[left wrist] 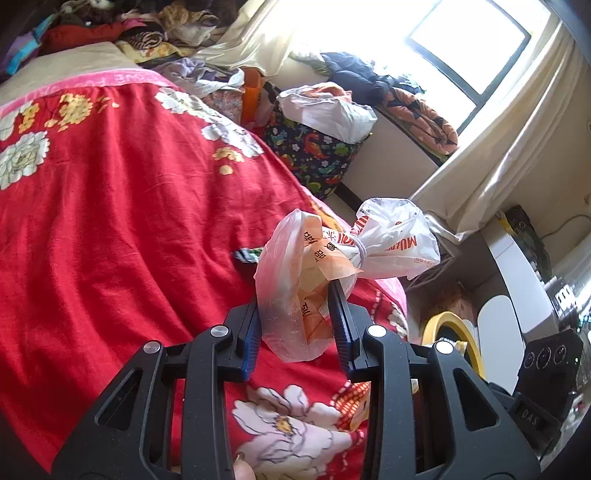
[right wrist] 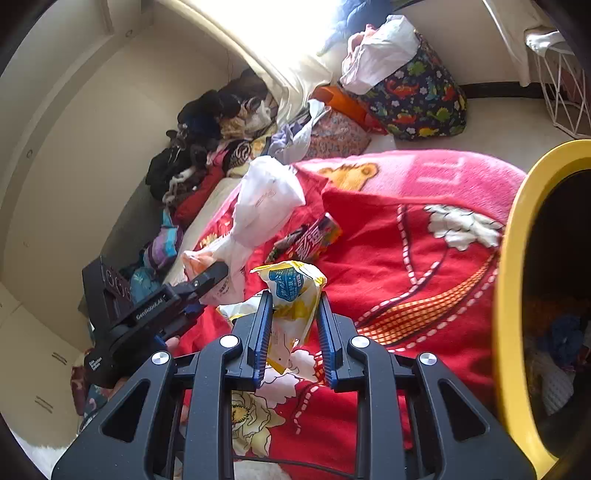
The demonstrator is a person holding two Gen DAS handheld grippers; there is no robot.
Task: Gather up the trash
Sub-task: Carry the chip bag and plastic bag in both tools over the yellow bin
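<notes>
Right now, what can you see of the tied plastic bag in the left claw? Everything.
The white-and-orange thin plastic bag is crumpled, printed with orange lettering and cinched at its neck by a pale elastic band, so the top flares out beyond the tie. A translucent outer layer hangs down on its left side. The left claw is shut on its lower part, blue pads pressing both sides. It is held lifted above the red floral bedspread. The right wrist view shows the same bag clamped from the side.

Domestic bedroom: bed with red floral bedspread [left wrist: 129,206] beneath the gripper; piled clothing [left wrist: 122,22] and curtained window [left wrist: 469,48] beyond it.
</notes>
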